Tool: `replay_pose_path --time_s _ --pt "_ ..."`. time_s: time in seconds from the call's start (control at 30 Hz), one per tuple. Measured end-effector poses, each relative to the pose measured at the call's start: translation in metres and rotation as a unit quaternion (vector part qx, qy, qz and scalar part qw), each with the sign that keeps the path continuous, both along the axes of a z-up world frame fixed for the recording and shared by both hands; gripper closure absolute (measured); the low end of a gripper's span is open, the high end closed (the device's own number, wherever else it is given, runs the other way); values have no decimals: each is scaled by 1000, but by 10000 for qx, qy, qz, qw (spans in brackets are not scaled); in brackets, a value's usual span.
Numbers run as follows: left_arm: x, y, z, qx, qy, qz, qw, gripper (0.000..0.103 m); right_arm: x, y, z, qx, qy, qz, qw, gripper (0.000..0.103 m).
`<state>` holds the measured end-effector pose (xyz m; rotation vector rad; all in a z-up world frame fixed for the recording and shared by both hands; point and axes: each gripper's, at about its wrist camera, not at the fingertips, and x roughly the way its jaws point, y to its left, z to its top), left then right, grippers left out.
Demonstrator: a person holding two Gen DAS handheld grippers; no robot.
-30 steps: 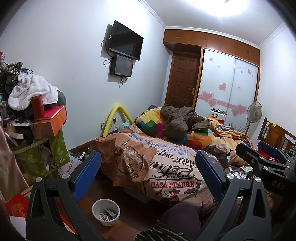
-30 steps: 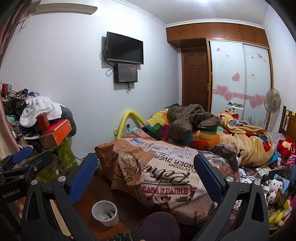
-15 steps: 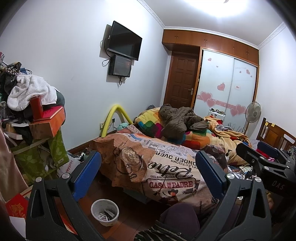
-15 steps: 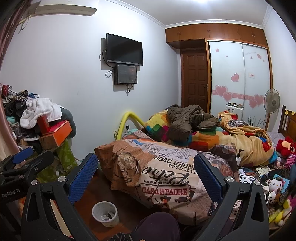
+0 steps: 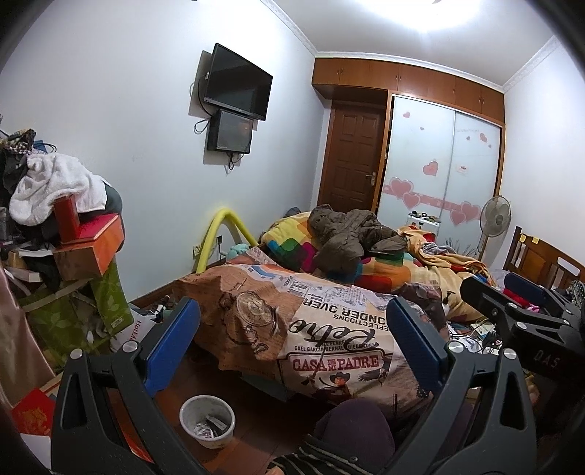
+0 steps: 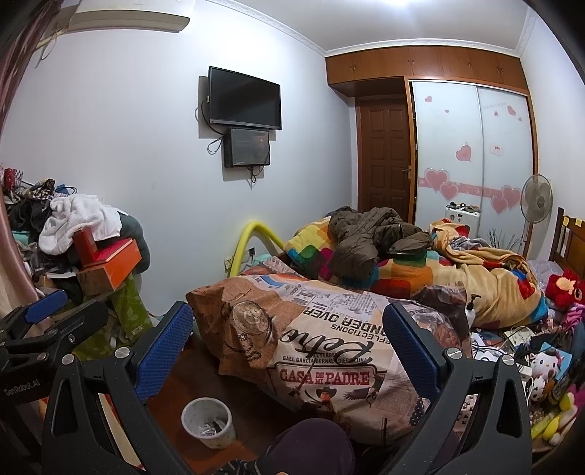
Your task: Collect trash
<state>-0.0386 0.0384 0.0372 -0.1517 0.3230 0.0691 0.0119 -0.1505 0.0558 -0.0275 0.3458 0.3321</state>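
Here we look across a cluttered bedroom, and the bed (image 5: 329, 329) fills the middle of both frames, its printed brown quilt (image 6: 321, 343) hanging toward us with a dark olive jacket (image 5: 351, 237) heaped behind it on the colourful blanket. At the left edge a pile of boxes and laundry (image 5: 62, 226) rises, topped by a white towel (image 6: 76, 219). On the wall in the upper centre hangs a black television (image 6: 245, 98). Only the right wrist view shows the air conditioner (image 6: 128, 16) in the upper left corner and the plush toys (image 6: 559, 288) at the right edge; only the left wrist view shows the red packet (image 5: 33, 413) at the lower left. Each view catches the other tool at its margin. The left gripper (image 5: 292, 361) has its blue pads spread wide with nothing between them, and the right gripper (image 6: 289, 354) is likewise wide apart and empty. The task's thing, a small white waste bin (image 5: 207, 420) with scraps inside, stands on the wooden floor at the lower left of centre, just in front of the bed's foot and beside our dark knee (image 6: 310, 445). Compared with a second ago, the left view has tilted slightly, so the television sits a little higher in the frame; the bin has not moved, and both grippers remain open.
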Motion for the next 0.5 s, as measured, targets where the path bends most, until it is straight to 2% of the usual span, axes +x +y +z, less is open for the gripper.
replay_pose_path --time_s 0.5 --pt "3 -4 -3 6 27 14 10000 0 2 1 -6 26 82 -65 9999 0"
